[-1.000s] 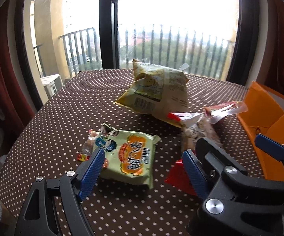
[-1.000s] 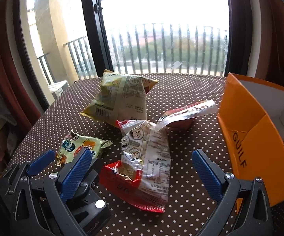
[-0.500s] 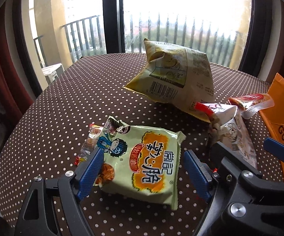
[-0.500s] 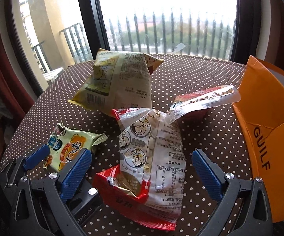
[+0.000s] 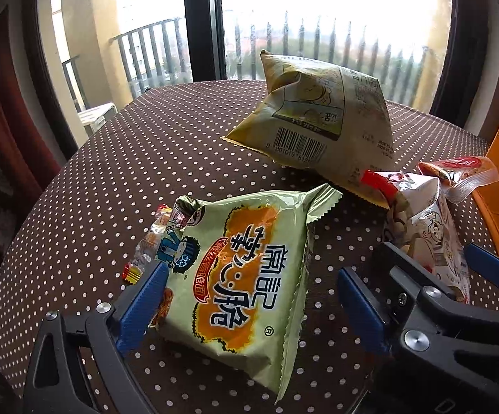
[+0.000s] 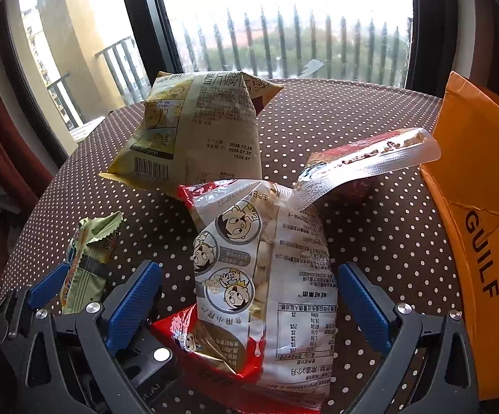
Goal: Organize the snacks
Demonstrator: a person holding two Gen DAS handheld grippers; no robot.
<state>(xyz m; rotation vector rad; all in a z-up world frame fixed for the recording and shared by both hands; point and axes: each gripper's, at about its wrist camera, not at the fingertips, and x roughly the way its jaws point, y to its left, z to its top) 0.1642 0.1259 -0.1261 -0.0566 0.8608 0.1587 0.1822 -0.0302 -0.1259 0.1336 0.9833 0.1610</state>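
The left gripper (image 5: 249,305) has its blue-padded jaws set wide apart, having just been opening; a pale green crinkled noodle-snack packet with orange lettering (image 5: 239,269) lies flat between them, and the left pad sits at its edge with no visible squeeze. The right gripper (image 6: 249,303) likewise holds its jaws apart, straddling a white-and-red plastic bag printed with cartoon faces (image 6: 270,276), neither pad pressing it. Both grippers tilt steeply down toward the brown, white-dotted tabletop (image 5: 118,172), side by side, the right one's black frame showing at the edge of the left view.

Just behind the white-and-red bag lies a clear-edged vacuum-sealed red pouch (image 6: 363,158), its sealed end overlapping the bag's top. Farther back a puffed olive-yellow chip bag with a barcode (image 6: 201,131) stands tilted. At the right edge of the tabletop is an orange cardboard box lettered GUILF (image 6: 477,214); its inside cannot be seen.
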